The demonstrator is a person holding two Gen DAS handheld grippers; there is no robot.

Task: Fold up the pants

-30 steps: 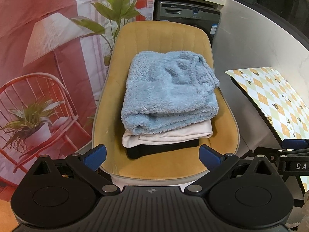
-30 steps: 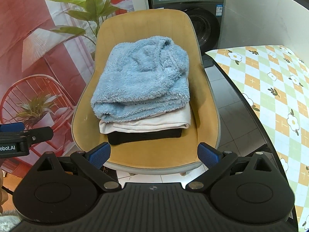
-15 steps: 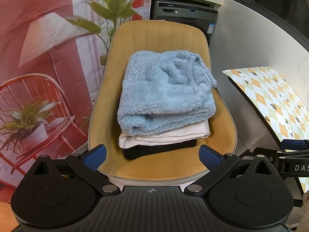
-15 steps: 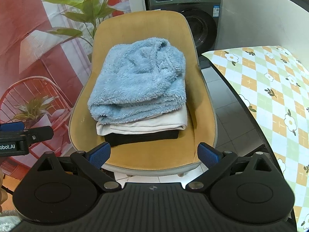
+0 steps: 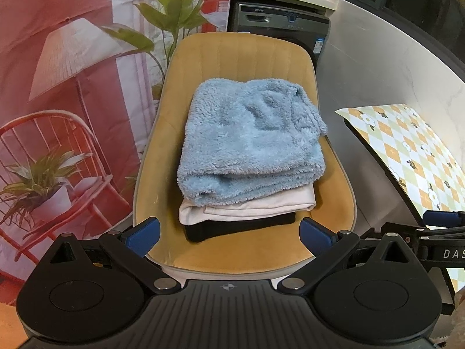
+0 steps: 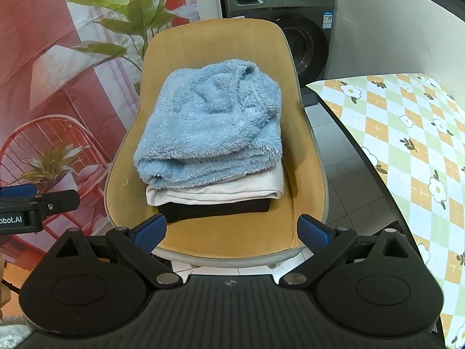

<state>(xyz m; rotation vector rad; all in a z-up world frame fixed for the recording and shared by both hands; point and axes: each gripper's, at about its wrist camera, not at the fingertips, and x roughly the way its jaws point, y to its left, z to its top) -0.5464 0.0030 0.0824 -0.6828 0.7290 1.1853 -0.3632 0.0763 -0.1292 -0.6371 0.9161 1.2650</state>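
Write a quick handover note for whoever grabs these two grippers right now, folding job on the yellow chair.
Left gripper: open, holding nothing, short of the chair's front edge.
Right gripper: open, holding nothing, likewise short of the chair.
On the yellow chair sits a stack of three folded garments: fluffy blue piece on top, cream piece under it, black piece at the bottom.
The patterned table lies to the right; the part in view is bare.
Done: all three look folded and stacked.
Left: I cannot tell whether more pants wait out of view.

Black garment (image 5: 238,228) mostly buried under stack (type unclear); table (image 6: 412,145) cut off right.
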